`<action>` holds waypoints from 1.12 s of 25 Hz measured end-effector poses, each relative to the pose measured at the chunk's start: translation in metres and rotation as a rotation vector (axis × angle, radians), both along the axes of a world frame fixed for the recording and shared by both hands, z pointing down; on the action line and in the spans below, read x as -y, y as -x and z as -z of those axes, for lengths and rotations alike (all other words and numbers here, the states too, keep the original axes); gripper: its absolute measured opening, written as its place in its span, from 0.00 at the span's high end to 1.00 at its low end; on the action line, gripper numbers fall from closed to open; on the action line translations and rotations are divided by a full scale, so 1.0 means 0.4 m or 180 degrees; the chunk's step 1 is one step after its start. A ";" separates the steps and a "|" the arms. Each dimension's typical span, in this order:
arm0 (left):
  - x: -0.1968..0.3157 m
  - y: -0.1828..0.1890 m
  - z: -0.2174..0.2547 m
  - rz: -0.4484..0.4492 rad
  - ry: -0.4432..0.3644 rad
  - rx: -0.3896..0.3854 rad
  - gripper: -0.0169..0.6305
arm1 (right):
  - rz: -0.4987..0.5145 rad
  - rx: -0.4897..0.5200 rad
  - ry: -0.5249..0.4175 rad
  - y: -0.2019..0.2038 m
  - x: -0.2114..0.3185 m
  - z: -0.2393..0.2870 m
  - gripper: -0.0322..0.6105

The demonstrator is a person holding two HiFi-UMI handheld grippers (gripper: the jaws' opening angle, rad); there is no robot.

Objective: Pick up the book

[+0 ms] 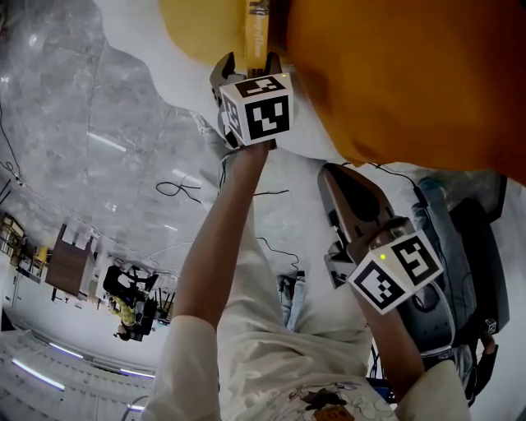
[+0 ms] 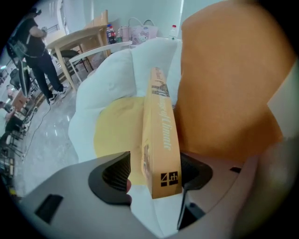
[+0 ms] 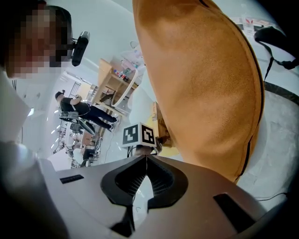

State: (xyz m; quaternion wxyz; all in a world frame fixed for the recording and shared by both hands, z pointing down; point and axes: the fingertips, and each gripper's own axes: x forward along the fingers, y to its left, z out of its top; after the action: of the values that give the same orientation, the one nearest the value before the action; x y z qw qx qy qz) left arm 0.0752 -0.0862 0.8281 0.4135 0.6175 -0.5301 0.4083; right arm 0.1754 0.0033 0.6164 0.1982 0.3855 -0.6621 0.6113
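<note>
The book [image 2: 161,135] is a thin yellow volume with white lettering on its spine. My left gripper [image 2: 156,172] is shut on its lower end, one jaw on each cover. In the head view the book [image 1: 257,29] stands up out of the left gripper [image 1: 249,66], between a pale yellow pillow [image 1: 201,25] and a big orange cushion [image 1: 411,74]. My right gripper [image 1: 327,171] hangs lower and to the right, just below the orange cushion, shut with nothing in it. Seen from the right gripper [image 3: 146,161], its jaws meet, and the book [image 3: 161,123] shows beyond.
White bedding [image 2: 117,74] lies under the pillows. Black cables [image 1: 181,191] trail over the glossy marble floor [image 1: 74,107]. A dark bag [image 1: 464,247] sits at the right. A person in dark clothes [image 2: 39,53] stands by a wooden table [image 2: 81,36] far off.
</note>
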 end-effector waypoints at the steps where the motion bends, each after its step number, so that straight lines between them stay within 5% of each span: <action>1: 0.006 0.012 -0.007 0.0026 0.0025 -0.0016 0.53 | -0.0003 0.0001 0.0011 0.004 -0.005 0.000 0.91; 19: 0.035 0.011 -0.088 -0.0272 0.0089 -0.0065 0.54 | 0.0051 0.0020 0.0081 0.053 -0.004 -0.017 0.91; 21: 0.034 0.016 -0.087 -0.0144 0.0076 -0.0134 0.74 | 0.0050 0.0014 0.0082 0.052 -0.002 -0.019 0.91; 28: 0.027 0.017 -0.078 -0.0204 0.0079 -0.0212 0.76 | 0.0004 0.0027 0.0110 0.049 -0.018 -0.007 0.91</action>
State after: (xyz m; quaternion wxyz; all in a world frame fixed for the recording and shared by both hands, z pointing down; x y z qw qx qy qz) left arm 0.0682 -0.0971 0.8592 0.4252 0.6422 -0.4909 0.4072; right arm 0.1557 0.0103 0.6190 0.2024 0.3790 -0.6525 0.6242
